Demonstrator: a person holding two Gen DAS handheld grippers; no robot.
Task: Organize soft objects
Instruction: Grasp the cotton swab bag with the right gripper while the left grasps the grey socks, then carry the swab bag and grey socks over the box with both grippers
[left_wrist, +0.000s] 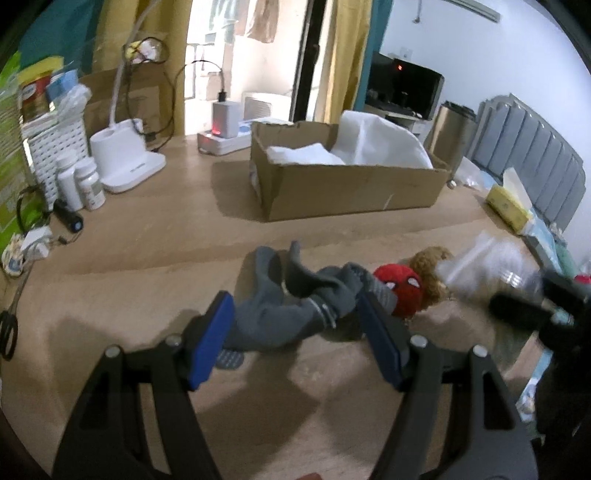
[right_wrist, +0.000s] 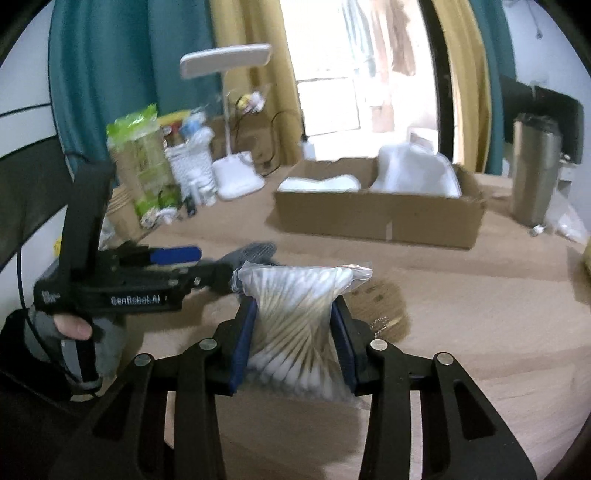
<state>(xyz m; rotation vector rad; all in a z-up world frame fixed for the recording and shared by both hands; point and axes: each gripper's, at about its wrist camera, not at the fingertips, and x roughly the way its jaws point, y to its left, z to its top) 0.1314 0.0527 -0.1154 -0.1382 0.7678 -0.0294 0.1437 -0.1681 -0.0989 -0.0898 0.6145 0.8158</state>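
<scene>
Wooden tabletop carries an open brown cardboard box with blurred white padding inside. Near the front, the left gripper stands with its blue pads apart around crumpled grey socks, not pressing them. A red spider-mask plush and a curly brown plush lie just beside, partly hidden. The right gripper is clamped on a clear bag of cotton swabs, held above the tabletop; motion blur smears its edges.

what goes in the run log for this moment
right gripper: shut on clear bag of cotton swabs | left gripper: open around grey socks | brown cardboard box: behind
</scene>
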